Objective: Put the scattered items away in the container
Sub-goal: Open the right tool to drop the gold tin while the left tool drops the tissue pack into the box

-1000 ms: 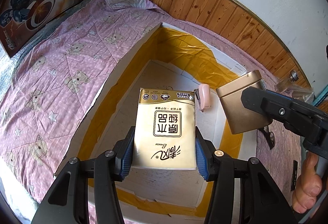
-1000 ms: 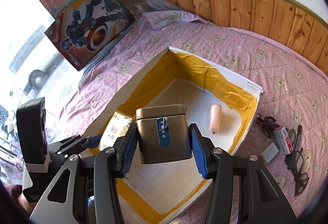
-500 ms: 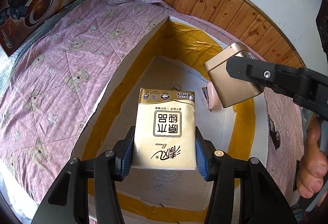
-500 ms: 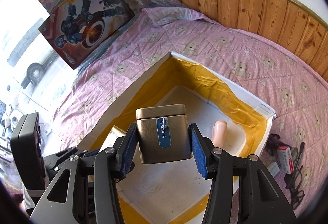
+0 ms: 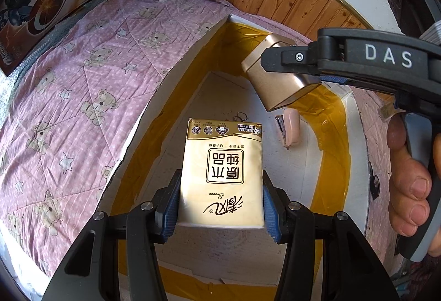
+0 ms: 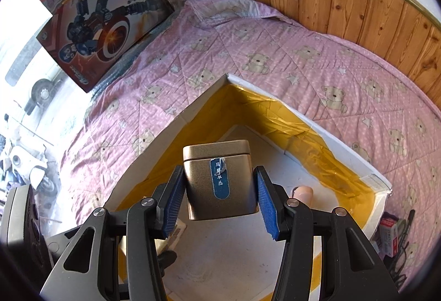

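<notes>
We grip a gold tissue pack (image 5: 222,174) in our left tongs (image 5: 220,207), held above the floor of the white box (image 5: 355,119) lined with yellow tape. Our right tongs (image 6: 219,199) clamp a gold tin (image 6: 217,179) over the same box, which sits on the pink bear-print quilt (image 6: 275,58). A pink stapler (image 5: 289,128) lies inside.

The right gripper (image 6: 220,196) clamps a gold tin (image 6: 219,181) above the yellow-lined white box (image 6: 355,160) on the pink quilt (image 6: 275,58).
</notes>
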The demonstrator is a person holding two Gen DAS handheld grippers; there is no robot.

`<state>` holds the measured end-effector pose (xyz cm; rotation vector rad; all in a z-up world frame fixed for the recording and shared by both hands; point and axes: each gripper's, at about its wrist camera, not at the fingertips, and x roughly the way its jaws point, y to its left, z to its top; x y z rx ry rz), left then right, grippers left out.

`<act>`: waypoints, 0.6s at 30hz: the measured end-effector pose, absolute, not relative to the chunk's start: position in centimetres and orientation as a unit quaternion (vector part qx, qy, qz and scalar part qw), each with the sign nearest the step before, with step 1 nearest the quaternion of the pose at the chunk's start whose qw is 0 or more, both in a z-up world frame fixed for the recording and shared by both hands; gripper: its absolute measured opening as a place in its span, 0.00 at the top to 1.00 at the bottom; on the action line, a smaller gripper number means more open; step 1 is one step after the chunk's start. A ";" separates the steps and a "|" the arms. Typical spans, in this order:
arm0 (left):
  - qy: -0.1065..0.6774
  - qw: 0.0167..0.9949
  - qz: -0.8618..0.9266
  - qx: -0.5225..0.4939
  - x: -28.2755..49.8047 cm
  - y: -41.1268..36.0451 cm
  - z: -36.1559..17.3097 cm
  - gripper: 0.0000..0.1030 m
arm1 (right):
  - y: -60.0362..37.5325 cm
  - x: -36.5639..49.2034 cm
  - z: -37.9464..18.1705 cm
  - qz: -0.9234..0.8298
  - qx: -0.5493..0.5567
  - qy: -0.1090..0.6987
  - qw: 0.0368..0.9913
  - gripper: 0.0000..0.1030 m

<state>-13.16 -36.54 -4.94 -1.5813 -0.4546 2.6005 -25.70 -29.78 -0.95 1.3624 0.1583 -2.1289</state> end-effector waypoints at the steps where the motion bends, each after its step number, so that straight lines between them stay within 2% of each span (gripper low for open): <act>1: -0.147 0.032 0.844 -0.514 -13.2 -36.6 -5.0 0.49 | -29.9 -25.9 -1.2 -0.801 0.515 0.060 0.299 0.49; 18: -0.145 0.035 0.834 -0.531 -14.0 -36.7 -5.7 0.47 | -32.3 -29.1 -3.7 -0.810 0.507 0.084 0.281 0.47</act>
